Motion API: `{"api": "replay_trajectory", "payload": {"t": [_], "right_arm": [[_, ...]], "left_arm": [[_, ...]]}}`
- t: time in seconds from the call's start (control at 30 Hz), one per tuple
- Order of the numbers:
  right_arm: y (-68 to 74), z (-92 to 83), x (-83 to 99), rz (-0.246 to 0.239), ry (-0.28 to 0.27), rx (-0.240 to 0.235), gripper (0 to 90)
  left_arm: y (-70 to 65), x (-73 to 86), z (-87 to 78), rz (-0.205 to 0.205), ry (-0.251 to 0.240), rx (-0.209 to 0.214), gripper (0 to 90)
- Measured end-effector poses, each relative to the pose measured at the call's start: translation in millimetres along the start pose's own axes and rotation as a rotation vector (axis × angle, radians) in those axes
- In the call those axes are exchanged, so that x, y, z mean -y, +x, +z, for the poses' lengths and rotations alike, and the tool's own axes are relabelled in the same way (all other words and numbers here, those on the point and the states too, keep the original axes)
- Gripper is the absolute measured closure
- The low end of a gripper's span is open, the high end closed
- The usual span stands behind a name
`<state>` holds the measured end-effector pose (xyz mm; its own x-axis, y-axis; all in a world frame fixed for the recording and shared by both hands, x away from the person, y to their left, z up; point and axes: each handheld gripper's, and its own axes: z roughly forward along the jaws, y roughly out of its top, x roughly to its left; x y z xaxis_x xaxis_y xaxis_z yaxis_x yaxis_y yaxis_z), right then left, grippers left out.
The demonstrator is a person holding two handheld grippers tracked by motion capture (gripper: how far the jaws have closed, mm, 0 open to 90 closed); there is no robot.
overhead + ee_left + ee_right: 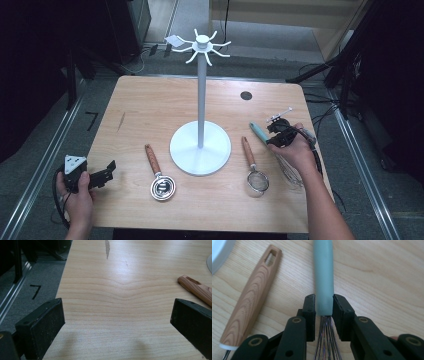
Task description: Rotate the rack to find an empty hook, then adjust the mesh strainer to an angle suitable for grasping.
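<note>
One whisk (323, 277), pale green handle, thin wires.

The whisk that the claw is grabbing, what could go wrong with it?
The right claw squeezes the whisk at the very end of its green handle, next to the wires, so the long handle might tip or twist when lifted. The wooden-handled strainer lies close beside it and could get bumped. Carried over, the whisk might also knock the tall white stand.
</note>
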<state>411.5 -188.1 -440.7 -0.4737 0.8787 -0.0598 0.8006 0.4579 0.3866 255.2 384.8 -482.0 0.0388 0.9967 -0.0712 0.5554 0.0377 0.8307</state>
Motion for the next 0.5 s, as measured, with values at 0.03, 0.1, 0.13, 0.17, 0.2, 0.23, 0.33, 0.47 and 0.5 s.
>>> {"api": "replay_trajectory", "payload": {"t": [0.03,0.1,0.13,0.17,0.2,0.23,0.33,0.47,0.5], "right_arm": [[-1.0,3.6,-0.3,0.01,0.021,0.003,72.6],[-0.2,6.6,0.0,0.008,0.033,-0.003,72.3],[-0.2,6.6,0.0,0.008,0.033,-0.003,72.3],[0.6,7.7,0.3,0.003,0.037,-0.005,71.8],[1.2,8.8,0.6,-0.002,0.037,-0.003,71.4],[1.7,9.6,0.7,-0.005,0.034,0.005,71.0],[3.5,9.4,1.0,-0.01,0.009,0.034,67.7],[3.4,2.6,1.4,-0.02,-0.023,0.034,79.8],[3.0,2.3,1.5,-0.026,-0.019,0.035,81.0]], "left_arm": [[0.0,0.0,0.0,0.0,0.0,0.0,0.0],[-0.1,0.0,0.3,0.001,0.001,0.002,0.0],[-0.1,0.0,0.3,0.001,0.001,0.002,0.0],[0.0,-0.1,0.3,0.001,0.002,0.002,0.0],[-0.1,-0.1,0.2,0.002,0.002,0.001,0.0],[-0.1,0.0,0.2,0.003,0.0,0.003,0.0],[0.0,0.0,0.2,0.001,0.001,0.002,0.0],[-0.3,0.0,0.2,0.003,-0.001,0.003,0.0],[-0.4,0.1,0.0,0.002,-0.001,0.002,0.0]]}}
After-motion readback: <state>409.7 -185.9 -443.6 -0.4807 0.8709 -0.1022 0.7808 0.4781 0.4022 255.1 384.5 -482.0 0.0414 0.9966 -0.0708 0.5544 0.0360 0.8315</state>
